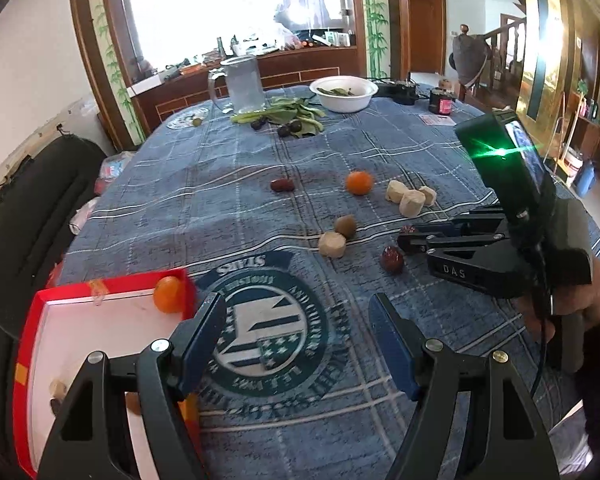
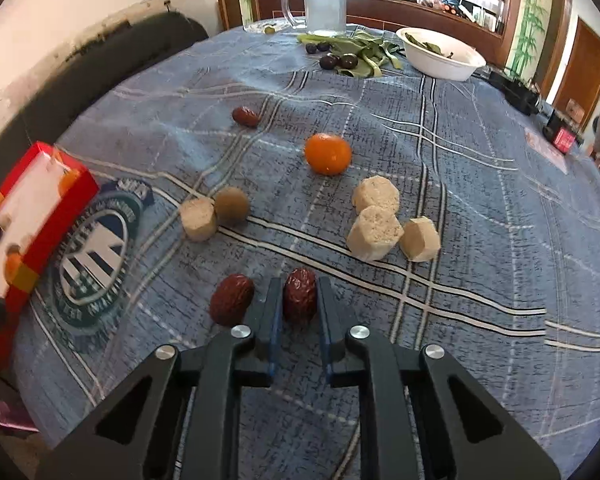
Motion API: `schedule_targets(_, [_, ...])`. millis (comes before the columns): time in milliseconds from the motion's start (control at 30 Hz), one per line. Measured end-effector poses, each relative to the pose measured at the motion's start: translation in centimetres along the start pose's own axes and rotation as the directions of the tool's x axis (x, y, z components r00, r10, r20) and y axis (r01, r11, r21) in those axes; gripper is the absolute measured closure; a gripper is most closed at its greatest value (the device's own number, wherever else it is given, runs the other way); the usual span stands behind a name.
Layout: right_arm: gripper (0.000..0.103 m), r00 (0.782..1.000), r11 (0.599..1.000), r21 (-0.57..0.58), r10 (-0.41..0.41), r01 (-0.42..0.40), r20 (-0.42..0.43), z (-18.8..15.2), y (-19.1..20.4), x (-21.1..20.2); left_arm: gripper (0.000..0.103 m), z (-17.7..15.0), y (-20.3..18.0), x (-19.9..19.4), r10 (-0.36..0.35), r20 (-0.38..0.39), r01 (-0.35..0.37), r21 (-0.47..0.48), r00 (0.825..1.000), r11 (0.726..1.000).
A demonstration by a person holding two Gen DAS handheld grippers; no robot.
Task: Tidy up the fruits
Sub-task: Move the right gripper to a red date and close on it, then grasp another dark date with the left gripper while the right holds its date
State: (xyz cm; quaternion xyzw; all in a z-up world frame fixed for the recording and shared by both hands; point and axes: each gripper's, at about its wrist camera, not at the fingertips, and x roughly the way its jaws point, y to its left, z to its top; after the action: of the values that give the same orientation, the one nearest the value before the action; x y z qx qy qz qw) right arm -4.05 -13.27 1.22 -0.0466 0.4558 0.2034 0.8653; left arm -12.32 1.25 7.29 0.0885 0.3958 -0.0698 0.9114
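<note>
The left hand-held gripper (image 1: 296,334) hangs released at the bottom of the left wrist view, its 2 blue pads wide apart with nothing between them, above a round green-and-white crest printed on the blue plaid tablecloth (image 1: 236,184). The crest's lettering reads upside down; only "STARS" can be made out. At right of that view the right hand-held gripper (image 1: 405,239) carries the white letters "DAS" on its black jaw, and a green light glows on its body.

In the right wrist view the right hand-held gripper (image 2: 299,300) is clenched on 1 red date (image 2: 299,300), low in the centre of the frame and down on the cloth. A 2nd red date (image 2: 232,299) lies just left of it and a 3rd (image 2: 245,117) sits well apart at upper centre.

Also on the table: 1 orange (image 2: 327,153), 1 brownish-green round fruit (image 2: 231,205) touching 1 of 4 pale cut chunks (image 2: 197,219), the other 3 (image 2: 376,232) clustered at right.

The red box (image 1: 112,282) at lower left of the left wrist view holds 1 small orange (image 1: 168,294) in its far corner.
</note>
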Motion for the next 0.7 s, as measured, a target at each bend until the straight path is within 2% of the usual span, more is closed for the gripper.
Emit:
schedule_targets(67, [0.085,1.000,1.000,0.015,-0.008,0.008,0.021,-0.2,-0.6,-0.2,0.029,0.5,-0.6,0.8,-0.025,-0.012,0.025,-0.016,1.000,1.000])
schedule_targets(167, [0.085,0.996,0.996,0.075,0.039,-0.045,0.080,-0.1,-2.3,-1.5,0.029,1.0,-1.8,2.2,-0.059,-0.031,0.058,-0.035,0.998,0.998])
schedule_targets(267, [0.086,0.991,0.990,0.127,0.040,-0.057,0.131,0.0,-3.7,-2.6,0.029,1.5,-3.2,3.4,-0.081,-0.042,0.079,-0.039,0.996,0.996])
schedule_targets(433, [0.086,0.989,0.977,0.209,0.022,-0.053,0.149,0.1,-5.3,-3.2,0.030,2.1,-4.7,5.8,-0.095,-0.086,0.090,-0.051,0.992,0.995])
schedule_targets(533, [0.086,0.986,0.972,0.226,0.022,-0.060,0.167,0.1,-5.6,-3.9,0.038,2.4,-5.1,7.1,-0.082,-0.100,0.078,-0.047,0.992,0.996])
schedule_targets(567, [0.086,0.985,0.971,0.228,0.024,-0.064,0.171,0.2,-5.7,-4.0,0.044,2.5,-5.2,7.5,-0.075,-0.109,0.070,-0.045,0.991,0.996])
schedule_targets(700, [0.086,0.983,0.969,0.239,0.022,-0.067,0.184,0.1,-5.9,-4.4,0.056,2.5,-5.5,9.0,-0.092,-0.151,0.085,-0.053,0.984,0.995])
